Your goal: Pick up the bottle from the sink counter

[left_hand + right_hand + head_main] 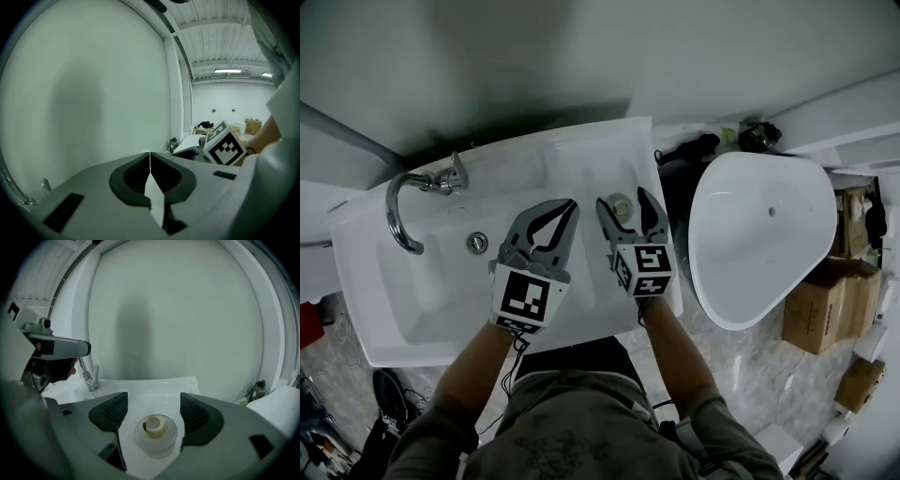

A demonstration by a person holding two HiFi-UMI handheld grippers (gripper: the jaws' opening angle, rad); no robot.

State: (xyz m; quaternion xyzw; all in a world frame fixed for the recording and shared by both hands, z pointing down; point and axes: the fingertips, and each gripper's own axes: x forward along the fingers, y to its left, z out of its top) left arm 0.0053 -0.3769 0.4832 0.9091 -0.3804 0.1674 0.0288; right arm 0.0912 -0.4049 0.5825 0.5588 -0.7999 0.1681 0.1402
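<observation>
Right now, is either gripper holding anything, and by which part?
Nothing is held. The right gripper has its jaws open on either side of the bottle on the counter, not pressing it. The left gripper is shut and empty.

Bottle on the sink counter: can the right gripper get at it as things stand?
Likely yes. The right gripper has its jaws apart with the bottle standing upright between them, the pads not touching it. Nothing else on the sink counter crowds it.
</observation>
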